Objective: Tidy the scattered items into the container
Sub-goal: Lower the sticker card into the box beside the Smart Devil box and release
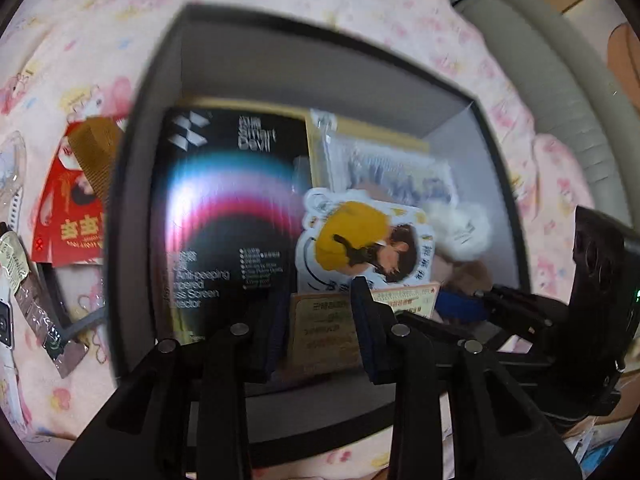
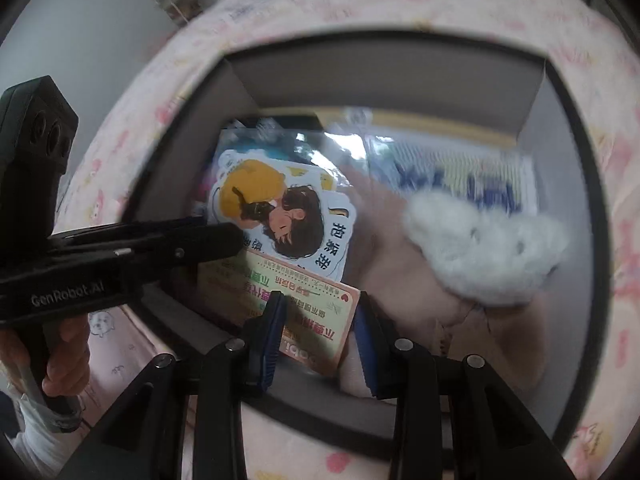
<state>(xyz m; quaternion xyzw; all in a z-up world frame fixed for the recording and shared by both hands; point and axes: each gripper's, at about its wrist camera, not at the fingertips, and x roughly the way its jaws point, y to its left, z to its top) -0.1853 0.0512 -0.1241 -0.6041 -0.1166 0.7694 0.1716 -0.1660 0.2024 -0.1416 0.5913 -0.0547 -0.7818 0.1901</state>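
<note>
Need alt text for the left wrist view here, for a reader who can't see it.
An open dark box on a pink patterned bedsheet holds a black screen protector pack, a sticker of a figure in yellow and a white fluffy item. The left claw hangs over it, jaws apart and empty. A red packet and comb lie outside on the sheet.

Left tool (image 1: 316,328) and right tool (image 2: 320,340) both pitched steeply down, jaws part open, nothing visibly clamped. Hand (image 2: 60,364) at 8 o'clock grips left tool's handle.
</note>
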